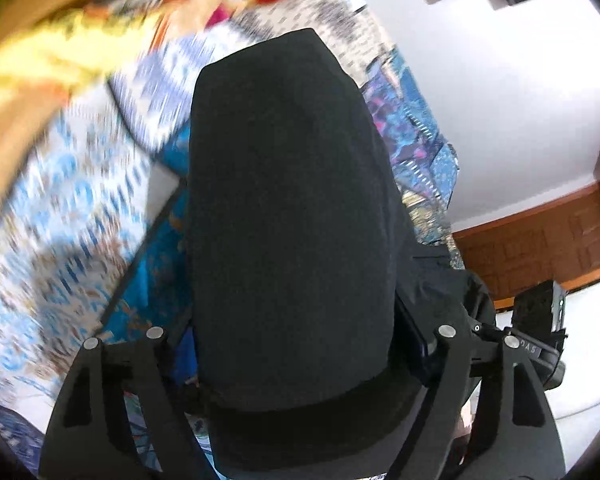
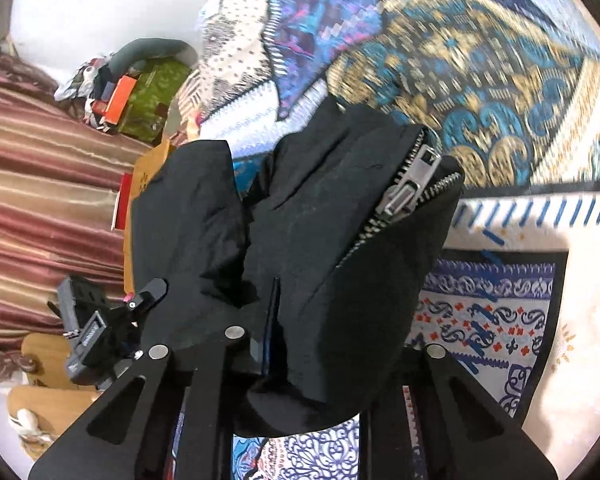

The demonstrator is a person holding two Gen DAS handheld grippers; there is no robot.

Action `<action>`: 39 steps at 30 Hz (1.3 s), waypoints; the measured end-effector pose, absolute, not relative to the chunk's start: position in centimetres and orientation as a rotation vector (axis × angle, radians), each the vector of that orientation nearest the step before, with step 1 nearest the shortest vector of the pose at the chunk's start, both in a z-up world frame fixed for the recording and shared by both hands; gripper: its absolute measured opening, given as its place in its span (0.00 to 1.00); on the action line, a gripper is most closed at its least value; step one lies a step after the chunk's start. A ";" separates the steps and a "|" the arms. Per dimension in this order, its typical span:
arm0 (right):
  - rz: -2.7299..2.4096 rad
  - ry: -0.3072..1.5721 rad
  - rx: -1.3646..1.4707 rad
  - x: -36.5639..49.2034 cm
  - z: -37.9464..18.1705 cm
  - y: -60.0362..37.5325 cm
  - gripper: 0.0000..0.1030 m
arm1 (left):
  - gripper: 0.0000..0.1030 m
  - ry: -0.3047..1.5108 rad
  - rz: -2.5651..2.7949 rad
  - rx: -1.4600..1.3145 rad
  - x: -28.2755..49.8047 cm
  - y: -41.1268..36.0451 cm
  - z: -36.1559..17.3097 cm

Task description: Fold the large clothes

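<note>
A black jacket [image 1: 292, 200] fills the middle of the left wrist view as a thick, wide fold. My left gripper [image 1: 300, 340] grips this fold; its right finger [image 1: 416, 344] presses against the cloth and the left finger is hidden behind it. In the right wrist view the same black jacket [image 2: 320, 220] is bunched up, with its silver zipper [image 2: 412, 188] and pull on top. My right gripper [image 2: 312, 320] is shut on a pinch of that cloth, with one finger [image 2: 266, 320] showing beside it. Both bundles hang above the bed.
A patterned blue and white bedspread [image 1: 60, 220] [image 2: 480, 80] lies under the jacket. Yellow cloth [image 1: 40, 60] is piled at the far left. A striped curtain [image 2: 40, 180], a green box with clutter [image 2: 148, 96] and wooden panelling [image 1: 540, 232] stand around the bed.
</note>
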State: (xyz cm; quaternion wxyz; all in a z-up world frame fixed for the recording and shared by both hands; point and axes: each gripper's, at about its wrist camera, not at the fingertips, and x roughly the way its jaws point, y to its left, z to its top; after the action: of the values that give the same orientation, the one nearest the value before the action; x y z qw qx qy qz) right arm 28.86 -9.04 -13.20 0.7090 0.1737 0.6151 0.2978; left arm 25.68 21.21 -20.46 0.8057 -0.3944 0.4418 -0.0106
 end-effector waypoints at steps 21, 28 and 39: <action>0.717 1.158 0.389 38.5 -11.2 0.8 0.14 | 0.76 0.823 -0.083 -0.623 38.2 31.7 -12.3; 0.664 1.309 0.309 39.9 -19.1 3.8 0.14 | 0.76 0.925 -0.022 -0.572 41.0 33.5 -20.6; 0.584 1.360 0.186 38.5 -19.3 3.3 0.27 | 0.79 0.981 0.091 -0.512 39.2 32.5 -21.6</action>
State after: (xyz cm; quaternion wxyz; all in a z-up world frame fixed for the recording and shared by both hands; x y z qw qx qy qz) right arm 38.53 3.30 -19.28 0.7345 0.0845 0.6187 0.2658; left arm 39.15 32.51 -21.61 0.8497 -0.2430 0.4659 0.0433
